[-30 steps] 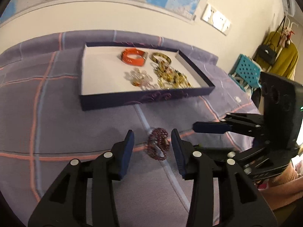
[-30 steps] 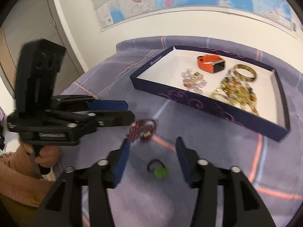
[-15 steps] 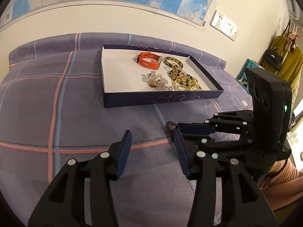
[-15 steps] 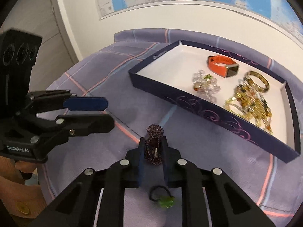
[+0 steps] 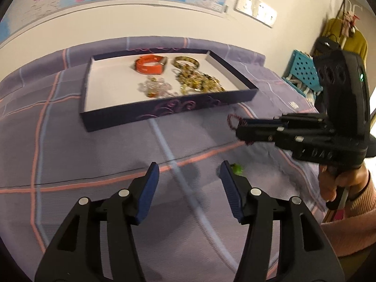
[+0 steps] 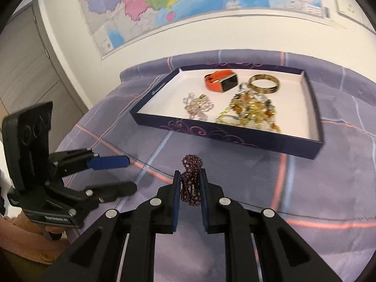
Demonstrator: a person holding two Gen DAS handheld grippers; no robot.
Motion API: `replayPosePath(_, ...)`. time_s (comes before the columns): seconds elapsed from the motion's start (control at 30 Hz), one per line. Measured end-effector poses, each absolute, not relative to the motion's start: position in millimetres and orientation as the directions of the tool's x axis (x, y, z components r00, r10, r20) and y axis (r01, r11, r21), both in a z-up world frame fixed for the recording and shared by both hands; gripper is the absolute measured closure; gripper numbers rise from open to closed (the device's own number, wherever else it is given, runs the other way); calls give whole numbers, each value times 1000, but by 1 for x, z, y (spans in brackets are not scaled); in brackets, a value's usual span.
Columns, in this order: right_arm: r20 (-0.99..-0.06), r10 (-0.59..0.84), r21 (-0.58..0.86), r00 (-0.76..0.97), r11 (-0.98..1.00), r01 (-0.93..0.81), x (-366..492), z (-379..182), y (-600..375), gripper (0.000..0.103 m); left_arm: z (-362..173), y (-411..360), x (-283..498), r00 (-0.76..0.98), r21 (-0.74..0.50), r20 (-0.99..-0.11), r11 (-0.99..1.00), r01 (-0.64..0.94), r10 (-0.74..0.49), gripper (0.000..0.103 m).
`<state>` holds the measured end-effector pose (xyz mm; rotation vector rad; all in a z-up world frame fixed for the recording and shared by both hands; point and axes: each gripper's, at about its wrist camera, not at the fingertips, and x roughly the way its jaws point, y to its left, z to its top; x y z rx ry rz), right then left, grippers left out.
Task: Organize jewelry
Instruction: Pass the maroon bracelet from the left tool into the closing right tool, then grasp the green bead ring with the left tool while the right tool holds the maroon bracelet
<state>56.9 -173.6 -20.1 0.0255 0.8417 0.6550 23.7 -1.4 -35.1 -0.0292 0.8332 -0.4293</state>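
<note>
A cream wall (image 5: 117, 21) fills the top of both views, with a large coloured map (image 6: 178, 2) pinned across it. White wall switches (image 5: 256, 8) sit at upper right in the left view. At far right are a turquoise perforated stool (image 5: 303, 70) and a mustard garment (image 5: 352, 44) hanging. A grey panelled door (image 6: 25, 70) stands at left in the right view. A purple plaid cloth (image 5: 47, 145) covers the surface below.
</note>
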Motion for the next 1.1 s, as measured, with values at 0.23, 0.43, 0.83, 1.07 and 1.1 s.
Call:
replayPosePath(0.23, -683, 548, 294, 483, 811, -506, 55, -23, -188, 89, -40, -31, 18, 557, -131, -739, 892, 434, -379, 46)
replayPosePath(0.43, -681, 553, 311, 479, 811, -495, 55, -27, -192, 89, -43, -43, 22, 545, -109, -756, 890, 443, -364, 52)
replayPosePath(0.83, -683, 555, 321, 474, 812, -488, 54, -31, -196, 89, -43, -51, 24, 528, -109, -760, 875, 471, -379, 79)
replayPosePath(1.07, -677, 557, 321, 480, 811, -489, 53, -29, -198, 89, -42, -48, 23, 538, -118, -754, 883, 455, -377, 80)
replayPosePath(1.1, -675, 560, 323, 481, 810, -489, 53, -28, -198, 89, -41, -48, 23, 541, -116, -753, 885, 450, -374, 80)
